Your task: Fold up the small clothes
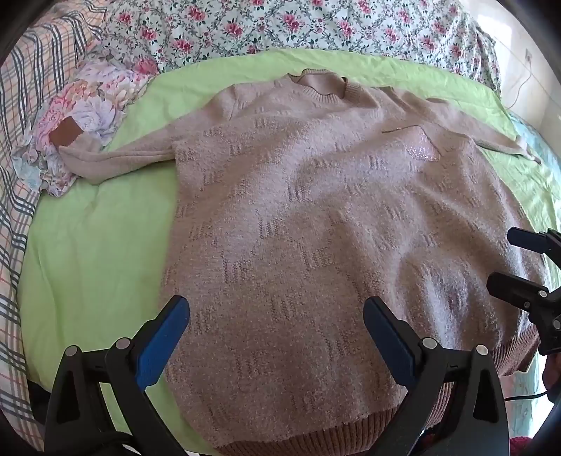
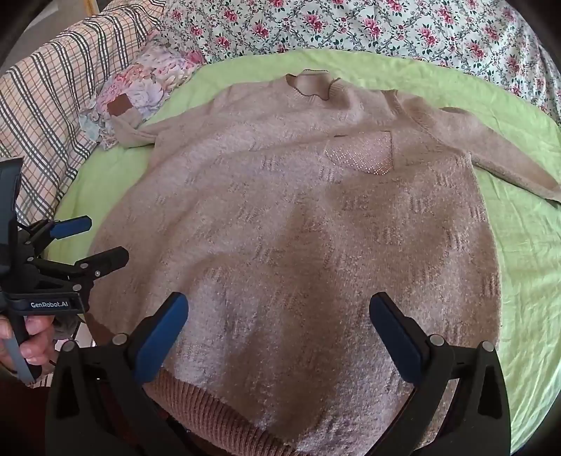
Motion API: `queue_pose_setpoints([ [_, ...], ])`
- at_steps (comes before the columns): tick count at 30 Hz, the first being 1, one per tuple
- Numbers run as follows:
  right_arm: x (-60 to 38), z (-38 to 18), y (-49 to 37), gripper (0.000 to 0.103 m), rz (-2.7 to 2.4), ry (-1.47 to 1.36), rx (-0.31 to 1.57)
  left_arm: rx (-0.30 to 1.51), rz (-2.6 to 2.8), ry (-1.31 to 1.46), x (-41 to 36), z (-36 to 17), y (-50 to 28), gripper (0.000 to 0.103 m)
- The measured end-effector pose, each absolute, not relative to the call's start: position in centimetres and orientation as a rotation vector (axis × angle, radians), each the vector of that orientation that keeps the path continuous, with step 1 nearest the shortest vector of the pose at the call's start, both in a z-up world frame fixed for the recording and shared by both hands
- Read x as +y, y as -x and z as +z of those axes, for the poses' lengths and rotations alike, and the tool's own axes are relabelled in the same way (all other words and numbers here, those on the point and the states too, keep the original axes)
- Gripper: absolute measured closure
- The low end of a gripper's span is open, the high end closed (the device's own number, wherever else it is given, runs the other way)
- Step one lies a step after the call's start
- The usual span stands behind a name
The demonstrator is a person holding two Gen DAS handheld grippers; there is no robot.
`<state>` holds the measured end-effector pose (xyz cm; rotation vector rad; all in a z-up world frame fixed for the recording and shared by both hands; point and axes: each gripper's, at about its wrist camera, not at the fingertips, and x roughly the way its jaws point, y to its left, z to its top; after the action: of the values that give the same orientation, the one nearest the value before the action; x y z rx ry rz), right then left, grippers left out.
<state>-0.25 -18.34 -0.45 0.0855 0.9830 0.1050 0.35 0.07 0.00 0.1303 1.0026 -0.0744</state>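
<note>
Both grippers, the left gripper (image 1: 277, 336) and the right gripper (image 2: 278, 335), are held spread wide and empty above the hem of a pink sweater (image 1: 315, 228). The sweater is laid flat, sleeves out, on a green sheet (image 1: 87, 245), bordered by floral bedding (image 1: 245, 28) and a plaid pillow (image 2: 63, 105).

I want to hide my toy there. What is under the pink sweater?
The sweater lies flat on a light green sheet that shows all round it. Anything beneath its middle is covered, so I cannot tell.
</note>
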Motion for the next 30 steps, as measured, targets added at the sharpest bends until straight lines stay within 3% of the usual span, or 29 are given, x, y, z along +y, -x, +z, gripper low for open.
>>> queue_pose_setpoints([
  [16, -18.7, 0.7, -0.4, 0.000, 0.115, -0.095, 0.996, 0.988, -0.076, -0.118, -0.4, -0.4, -0.5, 0.003],
  [30, -20.0, 0.2, -0.6, 0.000, 0.129, -0.128, 0.897, 0.994, -0.134, -0.045, -0.3, -0.8, -1.2, 0.003],
])
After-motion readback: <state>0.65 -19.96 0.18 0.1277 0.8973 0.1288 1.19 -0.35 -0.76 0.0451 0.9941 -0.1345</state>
